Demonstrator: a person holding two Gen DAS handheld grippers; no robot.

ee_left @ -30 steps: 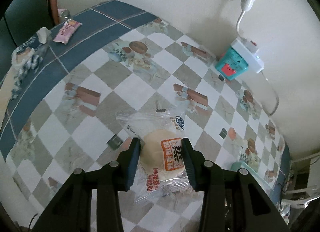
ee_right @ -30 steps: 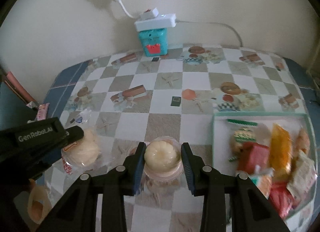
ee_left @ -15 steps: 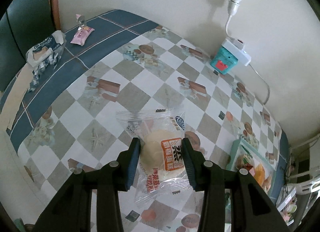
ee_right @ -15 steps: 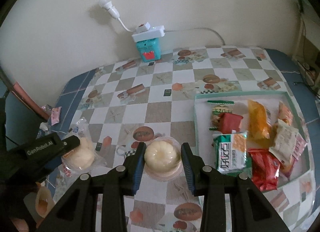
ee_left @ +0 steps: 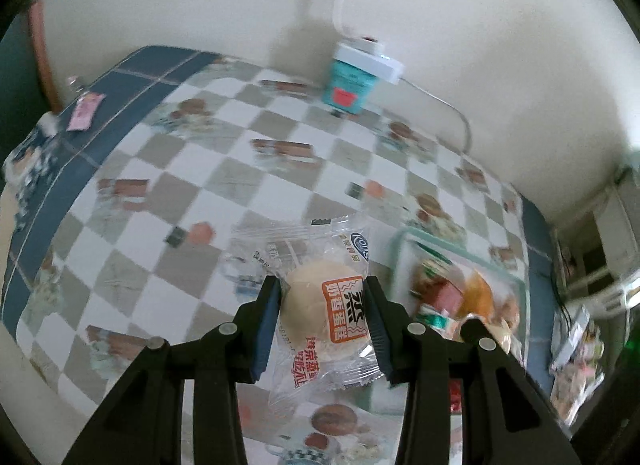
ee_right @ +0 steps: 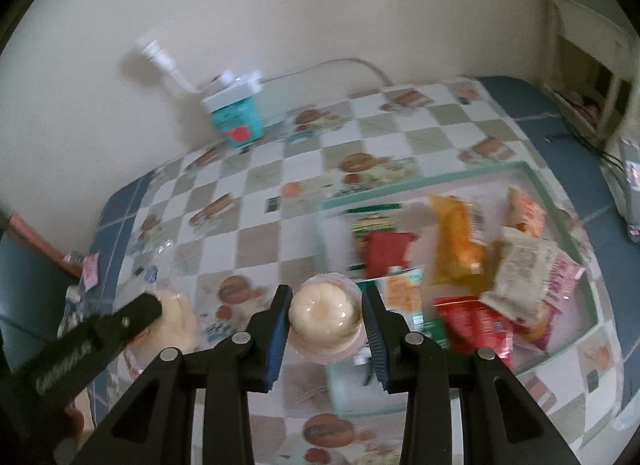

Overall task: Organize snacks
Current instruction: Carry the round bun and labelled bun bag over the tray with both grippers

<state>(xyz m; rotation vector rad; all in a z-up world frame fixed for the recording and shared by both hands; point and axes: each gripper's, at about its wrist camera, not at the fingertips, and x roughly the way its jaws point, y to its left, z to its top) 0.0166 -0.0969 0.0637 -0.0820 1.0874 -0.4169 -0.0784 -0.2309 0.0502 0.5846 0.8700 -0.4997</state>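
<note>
A round steamed cake in a clear wrapper [ee_left: 324, 319] is clamped between the pads of the left gripper [ee_left: 323, 325] and carried above the checked tablecloth [ee_left: 192, 201], just short of the green-rimmed tray [ee_right: 440, 179]. A pudding cup [ee_right: 326, 315] is clenched between the jaws of the right gripper [ee_right: 325, 323] over the tray's near-left corner. The likeliest fault is judged to be a slip of the cake: the film is smooth and glossy, its crimped ends hang loose beyond the pads, and the soft cake inside could be squashed or slide out if the grip is eased too early. The cup is a rigid, translucent plastic tub with a domed, fluted, glossy cream filling; held by its curved wall alone, it could tilt or tip when set down on uneven packets. The tray is already crowded with crinkled foil and plastic packets: a red pouch [ee_right: 386, 251], an orange bag [ee_right: 456, 243], a pale printed bag [ee_right: 524, 265]. A release onto that heap may therefore let either item roll off the low rim. A collision is also possible, since both grippers are converging on the same corner. A small pink sachet [ee_left: 85, 112] lies far off on the cloth's blue border, well apart from the tray.
</note>
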